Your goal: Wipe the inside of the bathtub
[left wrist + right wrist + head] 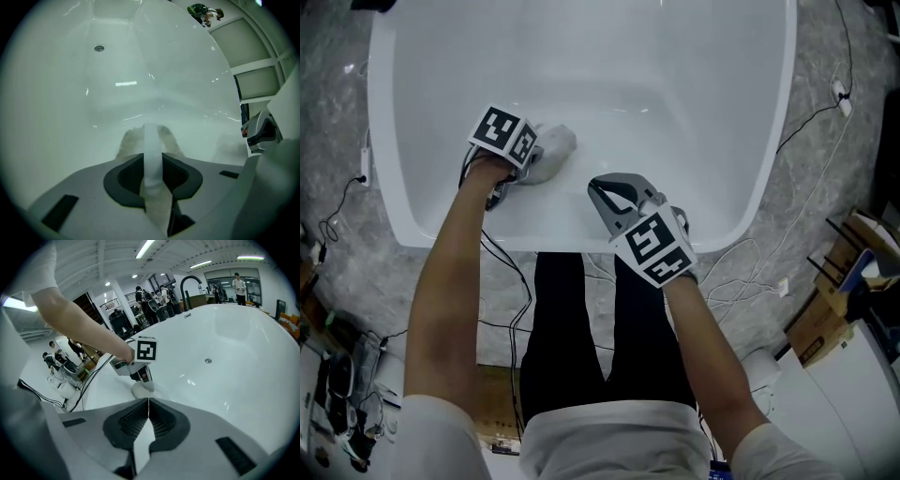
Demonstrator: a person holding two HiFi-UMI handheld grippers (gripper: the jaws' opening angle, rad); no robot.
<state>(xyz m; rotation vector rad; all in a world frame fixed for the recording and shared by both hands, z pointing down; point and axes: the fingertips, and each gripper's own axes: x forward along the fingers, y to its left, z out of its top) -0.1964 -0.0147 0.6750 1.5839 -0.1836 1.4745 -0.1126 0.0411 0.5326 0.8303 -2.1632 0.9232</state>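
Observation:
The white bathtub (pixel 412 141) fills the top of the head view, and both grippers are inside it near its front wall. My left gripper (pixel 520 161) is shut on a pale grey cloth (pixel 555 146), which presses against the tub's inner slope. In the left gripper view the cloth (pixel 129 140) bunches out past the shut jaws (pixel 151 157). My right gripper (pixel 605 185) hangs to the right of the cloth, shut with nothing in it. The right gripper view shows its jaws (pixel 148 401) closed together, and beyond them the left gripper (pixel 138 365) on the cloth (pixel 143 390).
A drain (pixel 208 361) sits in the tub floor, and a dark faucet (pixel 187 287) stands at the far rim. Cables (pixel 806 122) trail over the grey stone floor around the tub. Cardboard boxes (pixel 839 300) lie at the right. People stand in the background of the right gripper view.

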